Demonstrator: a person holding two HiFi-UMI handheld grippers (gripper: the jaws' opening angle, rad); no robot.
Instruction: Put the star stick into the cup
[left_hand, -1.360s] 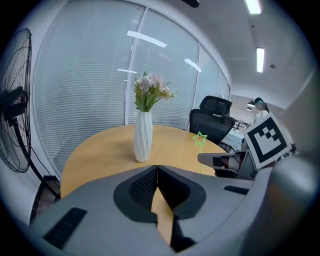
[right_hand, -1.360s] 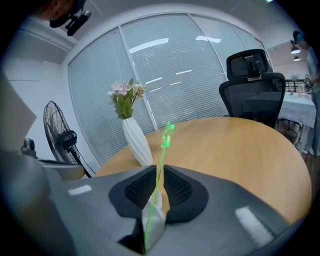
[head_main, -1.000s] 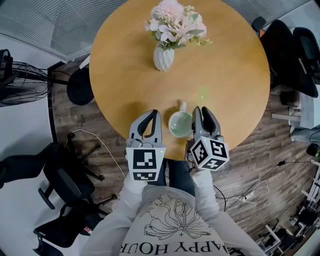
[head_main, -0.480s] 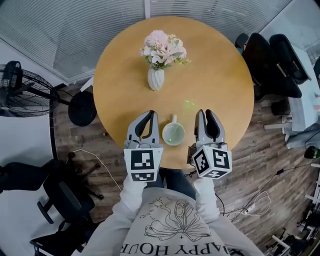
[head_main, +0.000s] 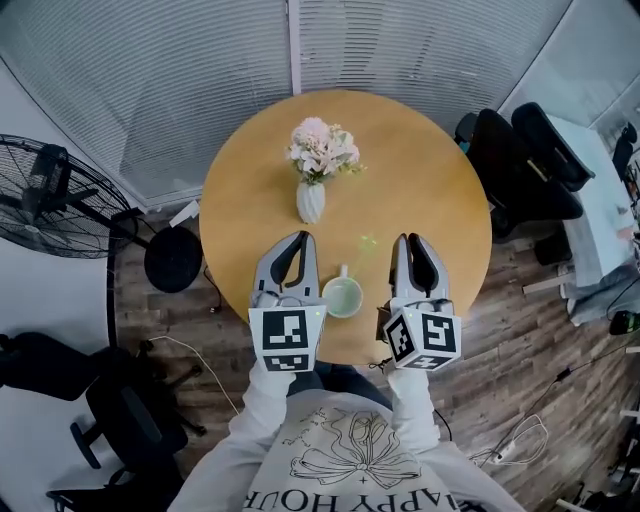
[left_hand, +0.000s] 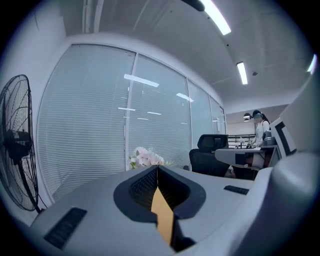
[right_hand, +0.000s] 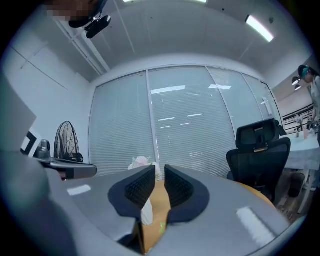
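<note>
Left gripper (head_main: 302, 240): clenched shut, empty. Right gripper (head_main: 413, 241): parted by a slit, empty. Cup (head_main: 343, 297): between both, now clear of the right one after crowding it. Star stick (head_main: 366, 244): faint green, probably flat on the table (head_main: 445, 190), just ahead between the tips. Untouched, so pickup still owed.

Head view high above table (head_main: 430, 200), gripper views low toward blinds (left_hand: 90, 125), flowers (head_main: 322, 150) shared
</note>
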